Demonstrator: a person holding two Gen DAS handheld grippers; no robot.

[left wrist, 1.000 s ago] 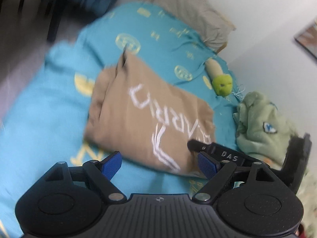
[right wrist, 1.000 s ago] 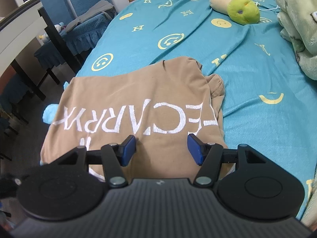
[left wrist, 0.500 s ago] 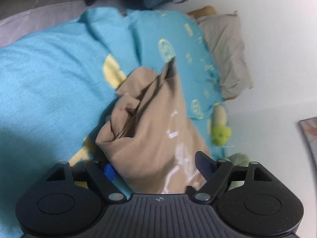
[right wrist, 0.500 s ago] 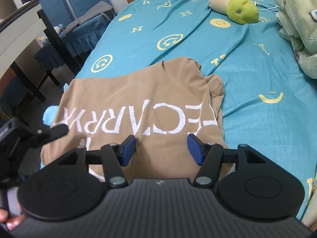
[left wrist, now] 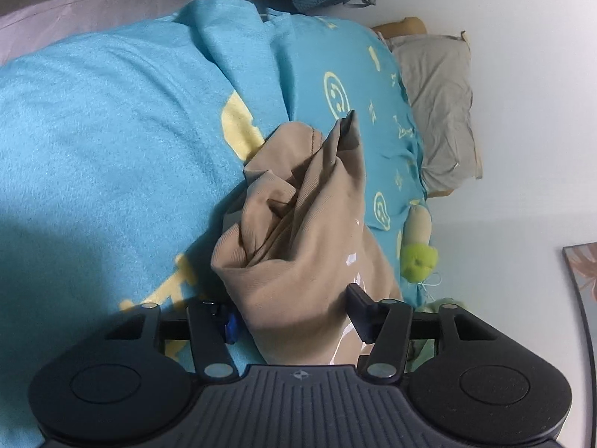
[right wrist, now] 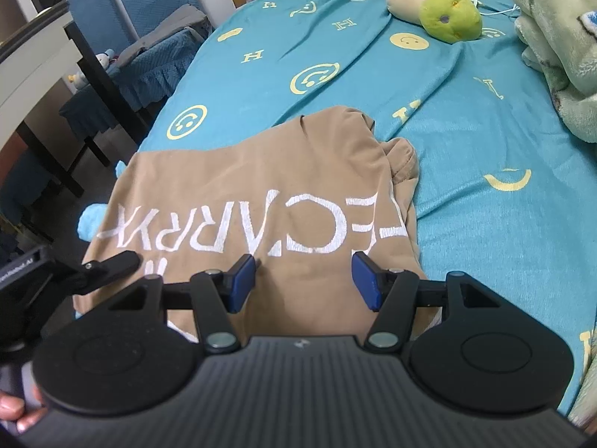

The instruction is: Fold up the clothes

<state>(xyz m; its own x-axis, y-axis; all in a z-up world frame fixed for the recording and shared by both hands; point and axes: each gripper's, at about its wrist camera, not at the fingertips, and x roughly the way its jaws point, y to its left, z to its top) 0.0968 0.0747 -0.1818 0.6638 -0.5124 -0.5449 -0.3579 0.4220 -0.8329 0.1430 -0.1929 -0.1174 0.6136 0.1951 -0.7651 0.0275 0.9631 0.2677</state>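
Note:
A tan T-shirt with white lettering lies partly folded on a teal bedspread. In the left wrist view the shirt's bunched left edge fills the gap between my left gripper's fingers. My left gripper is open, one finger on each side of the cloth. It also shows at the left in the right wrist view. My right gripper is open and empty, hovering just over the shirt's near edge.
A green and beige plush toy and a pale green fleece lie at the bed's far right. A grey pillow is at the head. Blue chairs and a dark table stand left of the bed.
My left gripper has swung around to the shirt's left edge and moved in, so the bunched cloth now sits between its open fingers. My right gripper has stayed still.

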